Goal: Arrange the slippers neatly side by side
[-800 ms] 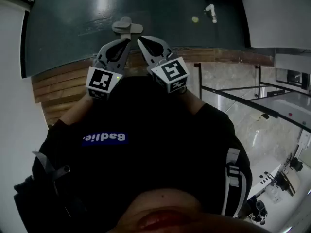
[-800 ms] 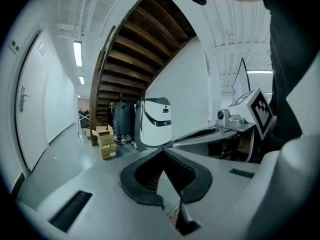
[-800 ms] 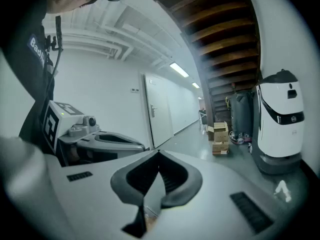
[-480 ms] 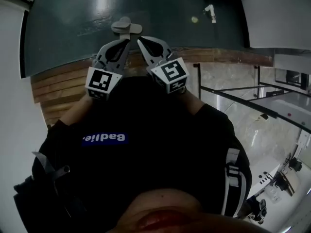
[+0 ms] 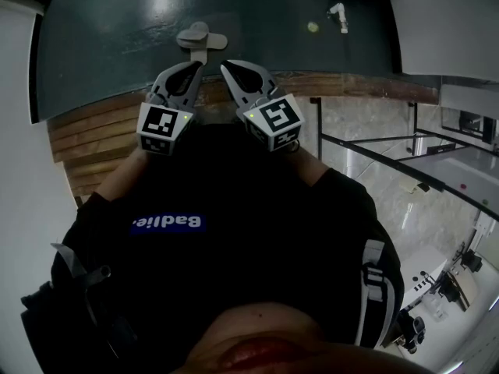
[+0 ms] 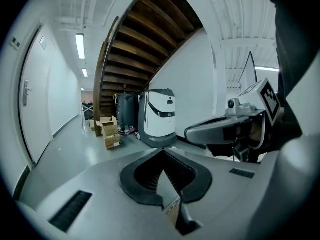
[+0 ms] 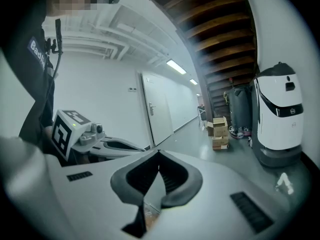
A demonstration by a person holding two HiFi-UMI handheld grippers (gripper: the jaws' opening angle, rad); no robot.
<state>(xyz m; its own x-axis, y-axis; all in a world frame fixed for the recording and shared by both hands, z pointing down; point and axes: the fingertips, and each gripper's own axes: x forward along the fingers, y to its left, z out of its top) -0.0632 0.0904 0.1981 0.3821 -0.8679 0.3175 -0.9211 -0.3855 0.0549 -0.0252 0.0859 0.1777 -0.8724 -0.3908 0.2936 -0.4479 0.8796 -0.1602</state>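
Both tools are held out in front of the person's chest. The left gripper (image 5: 196,67) has its jaws pressed together with nothing in them. Same deal with the right gripper (image 5: 226,67): tips touching, empty. The grey slippers (image 5: 201,37) sit on the dark green floor just past the far edge of the wooden boards (image 5: 93,135). Both gripper tips hang over that same edge, just short of the slippers.
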